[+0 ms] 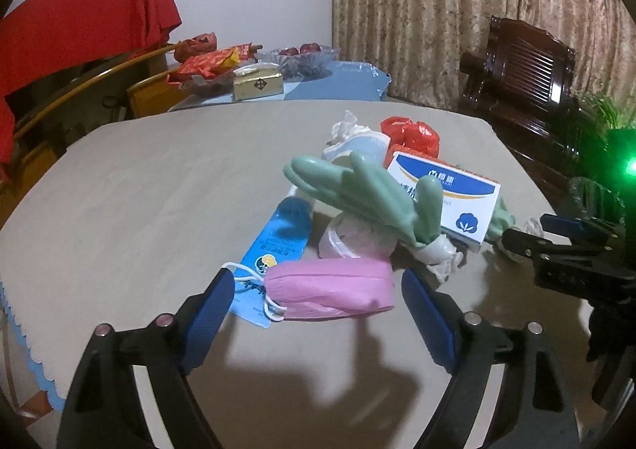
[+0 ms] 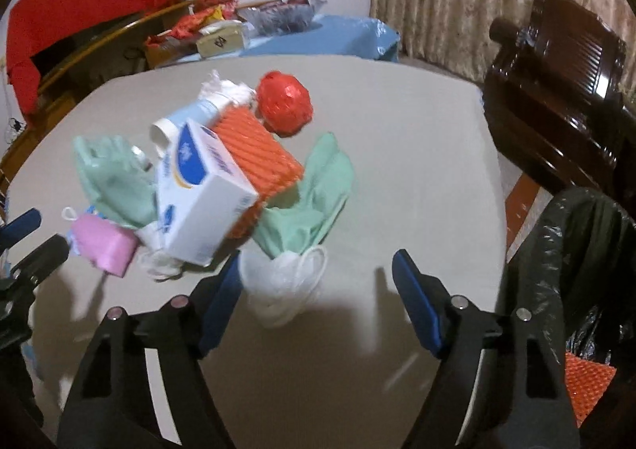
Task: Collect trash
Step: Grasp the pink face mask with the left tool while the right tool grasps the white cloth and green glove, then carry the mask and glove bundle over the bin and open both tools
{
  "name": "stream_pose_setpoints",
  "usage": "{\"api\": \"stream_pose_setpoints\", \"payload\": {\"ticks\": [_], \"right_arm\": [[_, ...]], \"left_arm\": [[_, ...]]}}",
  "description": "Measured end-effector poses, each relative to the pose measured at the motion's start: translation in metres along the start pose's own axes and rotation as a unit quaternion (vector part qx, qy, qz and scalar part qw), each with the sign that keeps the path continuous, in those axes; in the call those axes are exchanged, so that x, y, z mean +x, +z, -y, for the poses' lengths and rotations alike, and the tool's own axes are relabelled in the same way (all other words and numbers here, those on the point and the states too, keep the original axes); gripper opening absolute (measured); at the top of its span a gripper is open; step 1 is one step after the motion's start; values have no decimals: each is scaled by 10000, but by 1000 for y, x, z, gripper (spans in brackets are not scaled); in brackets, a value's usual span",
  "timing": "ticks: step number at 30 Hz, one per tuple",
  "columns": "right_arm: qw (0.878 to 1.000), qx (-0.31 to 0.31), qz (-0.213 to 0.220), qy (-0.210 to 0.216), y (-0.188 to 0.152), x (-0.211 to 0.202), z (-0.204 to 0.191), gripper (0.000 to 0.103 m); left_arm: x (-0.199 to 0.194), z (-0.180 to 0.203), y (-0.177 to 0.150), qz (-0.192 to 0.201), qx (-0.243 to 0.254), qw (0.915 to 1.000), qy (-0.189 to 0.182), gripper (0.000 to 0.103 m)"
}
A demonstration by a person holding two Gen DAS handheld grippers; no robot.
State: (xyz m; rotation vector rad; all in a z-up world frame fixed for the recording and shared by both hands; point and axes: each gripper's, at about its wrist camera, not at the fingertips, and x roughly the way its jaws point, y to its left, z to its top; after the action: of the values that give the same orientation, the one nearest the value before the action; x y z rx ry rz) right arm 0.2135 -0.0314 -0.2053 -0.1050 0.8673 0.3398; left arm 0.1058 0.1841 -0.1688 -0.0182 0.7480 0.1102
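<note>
- The table lies bare along its left edge and near edge, open to a gripper.
- A heap of trash crowds the middle toward the far edge.
- A black bin bag stands off the right edge, beside a dark wooden chair.

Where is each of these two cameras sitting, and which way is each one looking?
Left wrist view: rides the left gripper, looking down along its open blue fingers at the pink mask on the table; the right gripper shows at the right edge.
Right wrist view: rides the right gripper, open, facing a white mask; black bin bag at right.
Shared: the pink mask, white box, green gloves, red ball.
</note>
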Motion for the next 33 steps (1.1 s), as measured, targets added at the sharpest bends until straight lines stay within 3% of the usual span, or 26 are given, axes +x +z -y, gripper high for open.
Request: {"api": "stream_pose_setpoints", "payload": {"ticks": [7, 8, 10, 15, 20, 33], "right_arm": [[9996, -74, -257, -5, 1, 22, -4, 58], [9996, -91, -255, 25, 2, 23, -5, 53], [9993, -101, -276, 245, 4, 22, -5, 29], [9990, -151, -247, 339, 6, 11, -8, 28], [9996, 12, 0, 284, 9, -15, -3, 27], [9981, 188, 583, 60, 14, -79, 18, 27]], "left_arm": [[24, 5, -1, -166, 25, 9999, -13, 82], [28, 5, 0, -217, 14, 9998, -42, 77], [36, 4, -1, -333, 10, 9994, -117, 69], [43, 11, -7, -414, 94, 9987, -283, 36], [37, 13, -5, -333, -11, 9986, -402, 21], [-30, 26, 21, 380, -146, 9971, -646, 20]]}}
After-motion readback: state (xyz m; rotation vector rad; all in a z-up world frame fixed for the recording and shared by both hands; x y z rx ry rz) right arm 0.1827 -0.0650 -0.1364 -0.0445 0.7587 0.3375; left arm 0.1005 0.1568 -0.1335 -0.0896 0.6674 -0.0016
